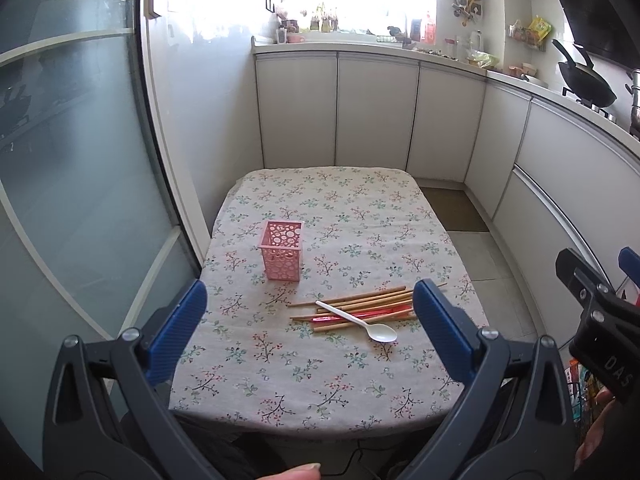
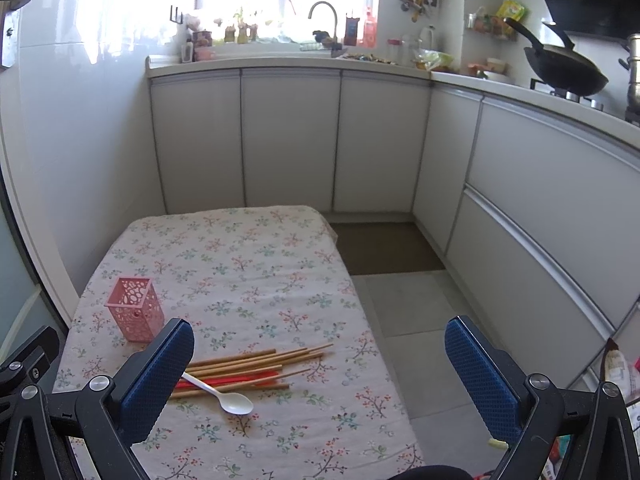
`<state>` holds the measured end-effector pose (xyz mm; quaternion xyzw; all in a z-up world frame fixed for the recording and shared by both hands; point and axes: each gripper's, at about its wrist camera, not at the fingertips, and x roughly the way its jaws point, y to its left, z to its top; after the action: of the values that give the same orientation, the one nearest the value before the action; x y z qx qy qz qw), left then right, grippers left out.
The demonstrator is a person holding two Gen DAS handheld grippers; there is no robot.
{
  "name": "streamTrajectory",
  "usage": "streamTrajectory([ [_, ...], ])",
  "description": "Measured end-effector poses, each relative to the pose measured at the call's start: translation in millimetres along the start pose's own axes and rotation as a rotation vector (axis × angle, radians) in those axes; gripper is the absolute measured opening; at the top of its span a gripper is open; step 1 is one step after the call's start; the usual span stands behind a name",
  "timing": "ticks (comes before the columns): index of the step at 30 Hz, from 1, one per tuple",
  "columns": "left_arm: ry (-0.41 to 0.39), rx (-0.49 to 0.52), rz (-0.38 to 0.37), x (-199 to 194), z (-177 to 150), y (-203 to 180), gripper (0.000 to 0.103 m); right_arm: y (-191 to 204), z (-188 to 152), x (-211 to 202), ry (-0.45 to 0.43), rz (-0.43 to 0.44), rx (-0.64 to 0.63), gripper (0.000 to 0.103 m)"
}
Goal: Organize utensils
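Note:
A pink perforated holder (image 1: 281, 255) stands upright on the floral tablecloth (image 1: 360, 220), left of centre; it also shows in the right wrist view (image 2: 136, 314). Several wooden chopsticks (image 1: 360, 300) and a red one (image 1: 360, 315) lie in a loose pile to its front right, with a white plastic spoon (image 1: 360, 322) on top. The pile (image 2: 256, 362) and spoon (image 2: 224, 394) show in the right wrist view. My left gripper (image 1: 310, 320) is open and empty, above the table's near edge. My right gripper (image 2: 320, 364) is open and empty, right of the pile.
White kitchen cabinets (image 2: 292, 136) run behind and right of the table. A wok (image 2: 564, 66) sits on the stove at right. A glass sliding door (image 1: 72, 160) borders the table's left. A brown mat (image 2: 384, 248) lies on the tiled floor.

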<state>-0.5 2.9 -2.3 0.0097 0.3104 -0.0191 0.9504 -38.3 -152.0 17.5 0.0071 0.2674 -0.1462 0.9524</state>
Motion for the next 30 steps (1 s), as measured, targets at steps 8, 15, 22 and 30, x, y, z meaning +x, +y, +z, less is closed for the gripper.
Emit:
streamTrajectory([
  [8,0.000,-0.002,0.003,0.5,-0.1,-0.1,0.102,-0.6,0.7,-0.5,0.003,-0.004,0.001,0.103],
  [15,-0.007,-0.009,0.001,-1.2,-0.8,0.7,0.102,-1.4,1.7,0.2,0.001,-0.008,0.001,0.103],
  [22,-0.006,-0.008,0.002,-1.2,-0.1,0.9,0.102,-0.3,1.4,1.2,0.000,-0.014,-0.003,0.103],
  [30,-0.007,-0.011,0.004,-0.7,0.1,0.9,0.102,1.4,0.8,2.1,-0.002,-0.015,-0.002,0.103],
])
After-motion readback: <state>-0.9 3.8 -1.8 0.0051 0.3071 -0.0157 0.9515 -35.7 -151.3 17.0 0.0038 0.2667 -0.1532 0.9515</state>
